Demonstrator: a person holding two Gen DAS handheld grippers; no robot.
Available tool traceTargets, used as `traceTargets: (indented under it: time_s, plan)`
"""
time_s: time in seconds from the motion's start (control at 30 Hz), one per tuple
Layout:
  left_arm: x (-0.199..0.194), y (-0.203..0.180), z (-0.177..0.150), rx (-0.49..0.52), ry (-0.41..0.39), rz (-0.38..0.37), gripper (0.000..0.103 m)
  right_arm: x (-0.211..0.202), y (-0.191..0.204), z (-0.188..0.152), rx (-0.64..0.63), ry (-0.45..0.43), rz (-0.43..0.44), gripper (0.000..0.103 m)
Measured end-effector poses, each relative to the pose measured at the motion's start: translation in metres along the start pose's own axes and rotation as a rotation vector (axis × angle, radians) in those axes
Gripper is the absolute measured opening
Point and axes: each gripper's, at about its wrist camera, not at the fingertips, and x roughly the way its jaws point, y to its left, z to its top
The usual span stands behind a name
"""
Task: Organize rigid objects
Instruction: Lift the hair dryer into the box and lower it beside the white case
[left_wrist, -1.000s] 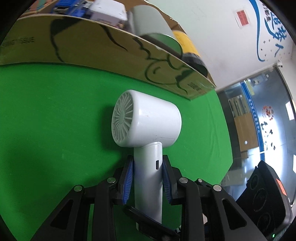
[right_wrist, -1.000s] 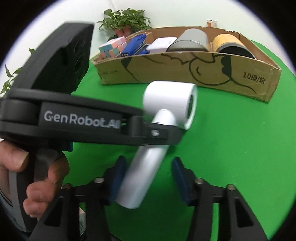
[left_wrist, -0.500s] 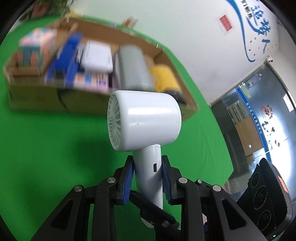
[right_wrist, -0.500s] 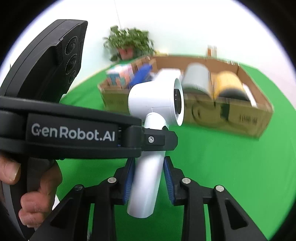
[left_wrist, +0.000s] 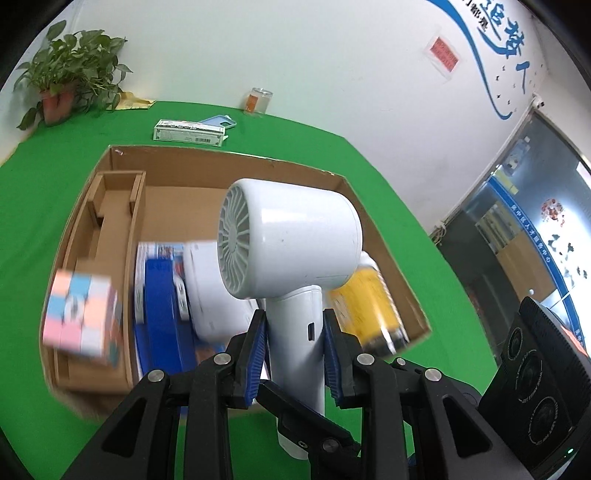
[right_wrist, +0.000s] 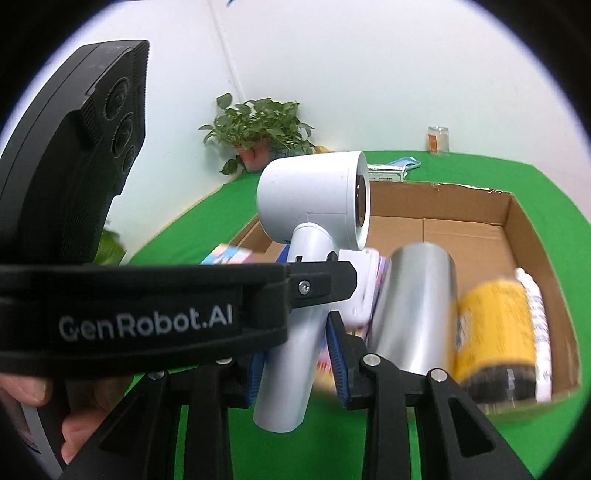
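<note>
The hair dryer hangs in the air above the near edge of the cardboard box, its handle pinched by both tools at once: the left tool grips it just under the head, and the right tool is closed on the same handle lower down. The head sits well above either grip, so the dryer is top-heavy and could pivot between the blue pads if one tool lets go before the other has a firm hold.

Directly below lie the white device, the silver cylinder and the yellow can, packed along the box's near wall. Lowering here would likely knock or pile onto them. The bare floor toward the far wall looks like the safer spot. Two tools crowding one handle may also collide while moving over the rim. The cube in the left compartment seems out of harm's way.
</note>
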Motion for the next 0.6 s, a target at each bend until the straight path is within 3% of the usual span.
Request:
traceTargets:
  time_s: [0.13,0.3,0.4,0.53,0.57,0.6]
  plan:
    - [0.034,0.02,0.024,-0.036,0.048,-0.005,0.026,0.029,-0.012,0.009,0.023,0.038,0.004,0.03]
    - [0.072,0.041,0.017,-0.053,0.12,0.002,0.027,0.05,-0.016,-0.005,0.036,0.114,-0.036,0.03]
    - [0.079,0.043,0.012,-0.048,0.134,0.033,0.029,0.048,-0.007,-0.015,-0.018,0.11,-0.086,0.03]
    - [0.071,0.047,0.009,-0.05,0.095,0.024,0.044,0.032,-0.004,-0.019,-0.02,0.087,-0.073,0.031]
    - [0.066,0.046,0.007,-0.041,0.075,0.031,0.049,0.023,-0.002,-0.021,-0.034,0.072,-0.085,0.036]
    - [0.057,0.044,0.006,-0.021,0.043,0.048,0.051,0.017,-0.002,-0.021,-0.043,0.058,-0.093,0.053]
